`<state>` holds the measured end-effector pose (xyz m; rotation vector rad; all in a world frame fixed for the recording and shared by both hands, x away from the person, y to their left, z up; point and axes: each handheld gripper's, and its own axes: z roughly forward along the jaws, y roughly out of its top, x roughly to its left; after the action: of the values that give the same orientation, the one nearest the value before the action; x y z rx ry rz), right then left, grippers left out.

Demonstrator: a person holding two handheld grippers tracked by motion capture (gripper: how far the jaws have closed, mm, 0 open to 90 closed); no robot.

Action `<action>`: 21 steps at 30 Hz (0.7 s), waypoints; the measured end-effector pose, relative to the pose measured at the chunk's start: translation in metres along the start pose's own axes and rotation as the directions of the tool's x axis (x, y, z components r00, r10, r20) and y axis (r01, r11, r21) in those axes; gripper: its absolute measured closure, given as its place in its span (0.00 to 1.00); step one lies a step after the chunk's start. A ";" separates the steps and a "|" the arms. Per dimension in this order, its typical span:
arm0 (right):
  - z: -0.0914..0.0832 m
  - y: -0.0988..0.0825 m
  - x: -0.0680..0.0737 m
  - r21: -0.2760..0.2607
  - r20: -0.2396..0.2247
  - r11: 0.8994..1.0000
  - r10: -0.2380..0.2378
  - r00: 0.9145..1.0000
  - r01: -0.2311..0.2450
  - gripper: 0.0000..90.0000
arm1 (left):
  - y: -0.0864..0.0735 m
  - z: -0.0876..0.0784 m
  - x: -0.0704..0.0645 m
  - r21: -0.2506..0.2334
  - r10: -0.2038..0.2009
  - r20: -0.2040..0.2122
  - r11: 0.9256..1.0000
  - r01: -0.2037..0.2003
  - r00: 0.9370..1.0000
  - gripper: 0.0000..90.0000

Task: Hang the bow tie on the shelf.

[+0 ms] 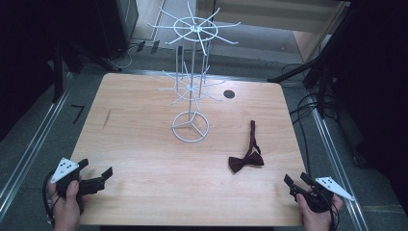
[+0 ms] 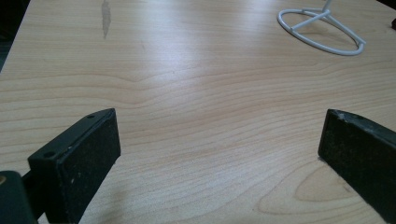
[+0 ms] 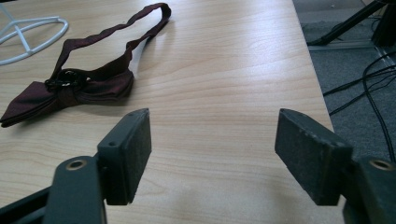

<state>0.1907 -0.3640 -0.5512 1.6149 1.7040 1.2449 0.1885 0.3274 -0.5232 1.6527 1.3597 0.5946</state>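
Nothing is grasped yet: both the left gripper and right gripper rest wide-jawed and empty at the wooden worktop's near edge, so the right must likely reach forward-left to the dark maroon fabric bow tie lying near the white wire hook stand.

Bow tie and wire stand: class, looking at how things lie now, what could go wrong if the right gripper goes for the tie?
1. The bow tie lies flat and limp on the table; the open right gripper might pinch only its thin strap, leaving the bow dangling.
2. The white wire stand looks light with thin prongs; a swinging tie could snag or tip it.
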 end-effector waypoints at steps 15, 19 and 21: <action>0.017 0.039 0.023 0.113 -0.073 0.990 -0.082 0.994 0.090 0.47 | 0.000 -0.001 0.001 -0.010 0.000 0.017 1.000 0.001 1.000 0.00; 0.029 0.044 0.026 0.169 -0.055 0.981 -0.083 0.995 0.091 0.48 | 0.000 -0.001 0.001 -0.009 0.000 0.016 1.000 0.000 1.000 0.00; 0.037 0.049 0.027 0.209 -0.043 0.974 -0.077 0.996 0.084 0.48 | 0.000 -0.001 0.001 -0.008 -0.001 0.014 1.000 0.001 1.000 0.00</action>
<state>0.2424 -0.3331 -0.5204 1.6316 1.9591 1.0900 0.1878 0.3289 -0.5233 1.6463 1.3467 0.5867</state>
